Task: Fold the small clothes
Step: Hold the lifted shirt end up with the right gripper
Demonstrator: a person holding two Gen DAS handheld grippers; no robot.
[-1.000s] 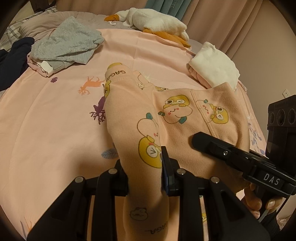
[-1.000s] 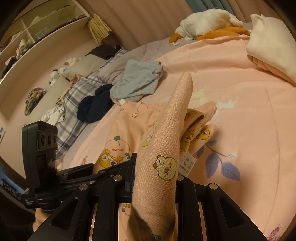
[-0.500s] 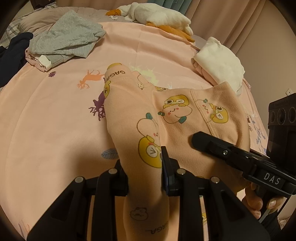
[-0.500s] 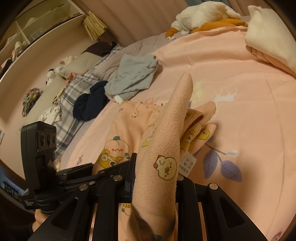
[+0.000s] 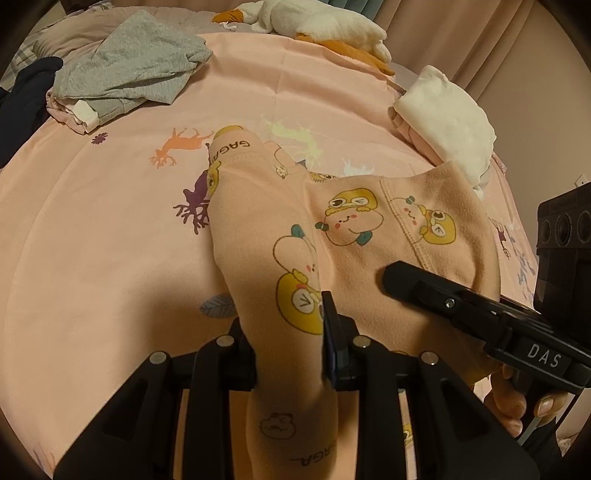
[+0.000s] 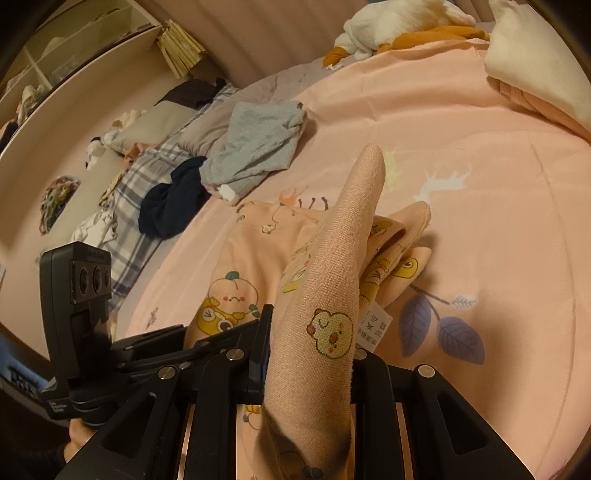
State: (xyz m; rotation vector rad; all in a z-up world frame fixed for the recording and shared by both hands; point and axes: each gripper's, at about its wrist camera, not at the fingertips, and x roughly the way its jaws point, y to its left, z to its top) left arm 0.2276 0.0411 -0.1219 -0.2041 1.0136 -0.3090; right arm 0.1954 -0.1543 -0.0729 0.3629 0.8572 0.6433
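Note:
Small peach trousers (image 5: 266,229) with yellow cartoon prints lie on the pink bed sheet (image 5: 103,240). My left gripper (image 5: 288,339) is shut on one edge of them, the cloth bunched between its fingers. My right gripper (image 6: 310,354) is shut on another edge of the same trousers (image 6: 332,266), where a white label hangs; the cloth stands up in a ridge. The right gripper also shows in the left wrist view (image 5: 461,310), lying over the trousers' right side. The left gripper shows at the left in the right wrist view (image 6: 122,354).
A grey garment pile (image 5: 125,70) and a dark garment (image 5: 22,99) lie at the back left. A folded white and pink stack (image 5: 447,122) sits at the back right. A white and orange plush toy (image 5: 317,26) lies at the far edge. Shelves (image 6: 55,66) stand beyond the bed.
Both grippers, still shut on the trousers, have shifted slightly forward over the bed; the far piles sit lower in the views. The trousers' shape is nearly unchanged.

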